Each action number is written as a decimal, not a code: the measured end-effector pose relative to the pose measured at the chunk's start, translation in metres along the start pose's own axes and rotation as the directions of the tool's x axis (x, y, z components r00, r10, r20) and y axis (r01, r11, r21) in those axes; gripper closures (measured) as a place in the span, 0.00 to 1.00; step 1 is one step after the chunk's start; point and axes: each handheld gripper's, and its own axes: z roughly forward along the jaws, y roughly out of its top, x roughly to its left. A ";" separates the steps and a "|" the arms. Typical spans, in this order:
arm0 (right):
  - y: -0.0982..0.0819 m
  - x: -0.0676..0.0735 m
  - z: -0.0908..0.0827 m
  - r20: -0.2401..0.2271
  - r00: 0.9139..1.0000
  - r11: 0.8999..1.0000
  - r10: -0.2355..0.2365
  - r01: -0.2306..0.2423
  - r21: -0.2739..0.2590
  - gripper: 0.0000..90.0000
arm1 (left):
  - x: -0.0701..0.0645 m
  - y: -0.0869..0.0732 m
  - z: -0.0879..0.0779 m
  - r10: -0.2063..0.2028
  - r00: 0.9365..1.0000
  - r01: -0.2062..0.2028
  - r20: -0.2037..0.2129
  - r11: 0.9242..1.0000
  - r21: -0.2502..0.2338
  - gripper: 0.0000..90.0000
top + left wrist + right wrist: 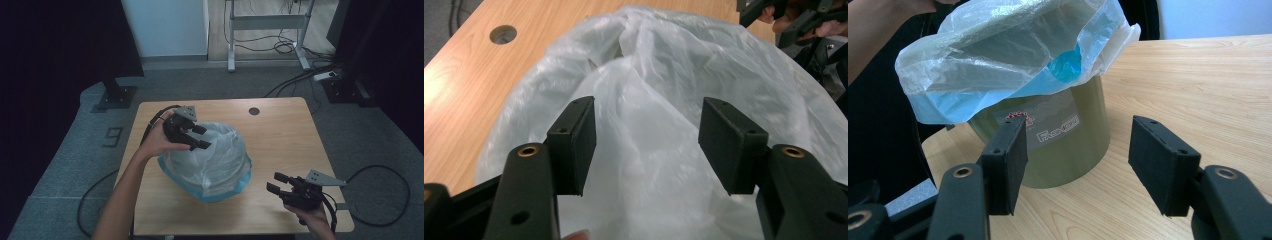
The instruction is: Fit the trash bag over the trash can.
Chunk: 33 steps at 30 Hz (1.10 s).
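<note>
Bin liner [210, 160] — clear plastic over a blue one — drapes the rim of the olive bin [1068, 145] mid-table. Left gripper [196, 137] hovers over its near-left edge, jaws apart, gripping nothing; right gripper [279, 184] waits well apart, open too. Likely lining step — next, pinch the loose film.

Bkgd items, non-task
Wood table [280, 135] w/ round cable hole [254, 111] near far edge; grey carpet floor [350, 135] w/ black cables [385, 195]; white desk frame [267, 22] at back, white power strip [325, 76] nearby; black stand base [116, 96] far left.
</note>
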 end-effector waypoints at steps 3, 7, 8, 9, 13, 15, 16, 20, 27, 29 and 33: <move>0.000 0.000 0.000 0.003 1.000 1.000 0.000 0.000 0.001 0.44 | 0.003 0.007 0.006 0.005 1.000 -0.005 0.018 1.000 0.009 0.47; -0.002 -0.001 0.000 0.008 1.000 1.000 0.003 -0.003 0.002 0.45 | 0.003 0.018 0.015 0.020 0.999 -0.020 0.041 1.000 0.008 0.51; -0.002 -0.001 0.000 0.010 1.000 1.000 0.003 -0.003 0.002 0.45 | 0.003 0.020 0.017 0.024 0.999 -0.024 0.047 1.000 0.013 0.52; -0.002 -0.001 0.000 0.012 1.000 1.000 0.004 -0.004 0.001 0.45 | 0.002 0.022 0.019 0.027 0.998 -0.027 0.051 0.999 0.017 0.53; -0.002 -0.001 -0.001 0.016 1.000 1.000 0.004 -0.004 -0.004 0.45 | -0.001 0.032 0.031 0.044 0.997 -0.048 0.065 0.997 0.055 0.56; -0.003 -0.001 -0.001 0.016 1.000 1.000 0.004 -0.004 -0.003 0.45 | -0.003 0.035 0.038 0.048 0.997 -0.053 0.068 0.995 0.080 0.57; -0.003 -0.001 -0.001 0.017 1.000 1.000 0.004 -0.004 -0.002 0.45 | -0.003 0.037 0.042 0.054 0.996 -0.061 0.068 0.993 0.098 0.57; -0.003 -0.002 -0.001 0.017 1.000 1.000 0.006 -0.006 -0.002 0.45 | -0.006 0.039 0.058 0.064 0.996 -0.074 0.067 0.983 0.165 0.58; -0.004 -0.002 0.000 0.017 1.000 1.000 0.006 -0.006 0.002 0.45 | -0.009 0.039 0.078 0.077 0.994 -0.093 0.076 0.966 0.243 0.57; -0.005 -0.002 0.001 0.018 1.000 1.000 0.009 -0.009 0.003 0.45 | -0.011 0.039 0.083 0.080 0.994 -0.097 0.076 0.961 0.258 0.56; -0.005 -0.003 0.001 0.017 1.000 1.000 0.012 -0.012 0.007 0.45 | -0.012 0.038 0.083 0.080 0.994 -0.095 0.069 0.961 0.258 0.54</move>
